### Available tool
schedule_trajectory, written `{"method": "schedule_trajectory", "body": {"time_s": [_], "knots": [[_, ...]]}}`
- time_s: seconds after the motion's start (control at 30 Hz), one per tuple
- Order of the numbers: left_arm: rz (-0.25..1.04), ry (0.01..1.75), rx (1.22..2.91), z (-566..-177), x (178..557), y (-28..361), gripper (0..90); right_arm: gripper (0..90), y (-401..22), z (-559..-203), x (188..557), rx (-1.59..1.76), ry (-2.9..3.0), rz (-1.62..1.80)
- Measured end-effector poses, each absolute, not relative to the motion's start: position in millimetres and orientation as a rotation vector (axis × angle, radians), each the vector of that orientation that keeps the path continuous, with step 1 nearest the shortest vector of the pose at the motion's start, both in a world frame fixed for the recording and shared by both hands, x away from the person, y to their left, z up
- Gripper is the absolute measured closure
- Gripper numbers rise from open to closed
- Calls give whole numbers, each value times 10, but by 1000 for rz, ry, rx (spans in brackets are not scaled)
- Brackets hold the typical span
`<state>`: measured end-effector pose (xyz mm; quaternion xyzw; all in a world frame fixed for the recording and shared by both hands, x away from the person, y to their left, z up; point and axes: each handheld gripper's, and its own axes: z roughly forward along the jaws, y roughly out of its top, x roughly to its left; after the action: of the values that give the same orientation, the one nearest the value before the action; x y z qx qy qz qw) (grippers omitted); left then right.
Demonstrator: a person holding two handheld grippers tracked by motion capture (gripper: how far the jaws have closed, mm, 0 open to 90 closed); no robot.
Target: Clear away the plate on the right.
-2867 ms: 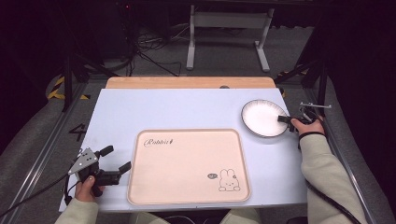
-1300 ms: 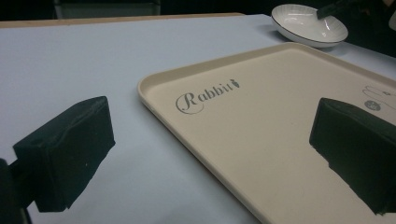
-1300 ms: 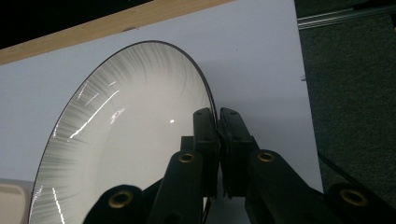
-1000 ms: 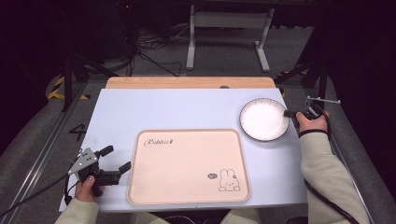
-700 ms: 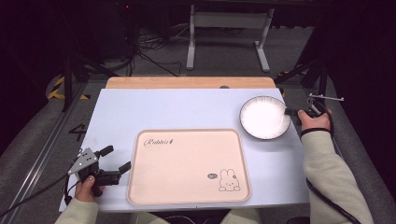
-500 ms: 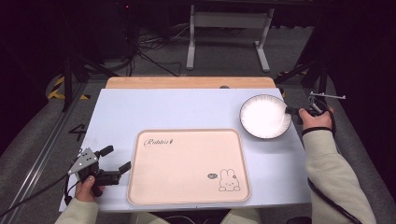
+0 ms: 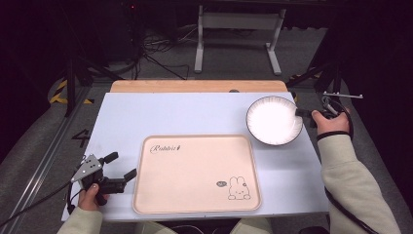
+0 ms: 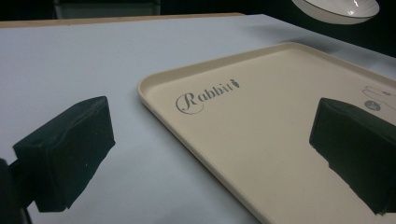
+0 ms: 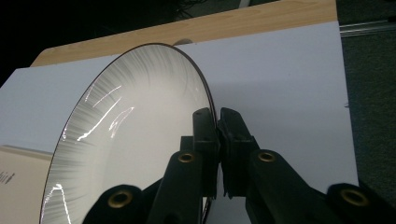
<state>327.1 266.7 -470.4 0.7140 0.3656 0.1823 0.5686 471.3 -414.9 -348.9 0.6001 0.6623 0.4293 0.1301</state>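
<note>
My right gripper (image 9: 218,122), clamped on the white plate's (image 7: 273,120) rim, has lifted it off the table (image 7: 195,114); transfer toward the beige tray (image 7: 195,173) can begin. My left gripper (image 7: 119,168) rests open.

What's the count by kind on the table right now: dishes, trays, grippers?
Plates: 1, white plate, rim pinched by the right gripper
Trays: 1, beige tray
Grippers: 2, counting the left gripper, open beside the tray
Total: 4

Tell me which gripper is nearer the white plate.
Right. The right gripper is clamped on the white plate at its rim, by the table's right edge. The left gripper sits open, far away, beside the tray's near left corner.
</note>
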Motion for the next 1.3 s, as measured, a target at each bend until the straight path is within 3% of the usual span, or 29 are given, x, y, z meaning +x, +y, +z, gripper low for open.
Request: {"method": "schedule_trajectory", "body": {"time_s": [1.3], "knots": [[428,846,1686,-4702,3271,2672,4,862,-2878,-3373,4557,1520,2310,1401]]}}
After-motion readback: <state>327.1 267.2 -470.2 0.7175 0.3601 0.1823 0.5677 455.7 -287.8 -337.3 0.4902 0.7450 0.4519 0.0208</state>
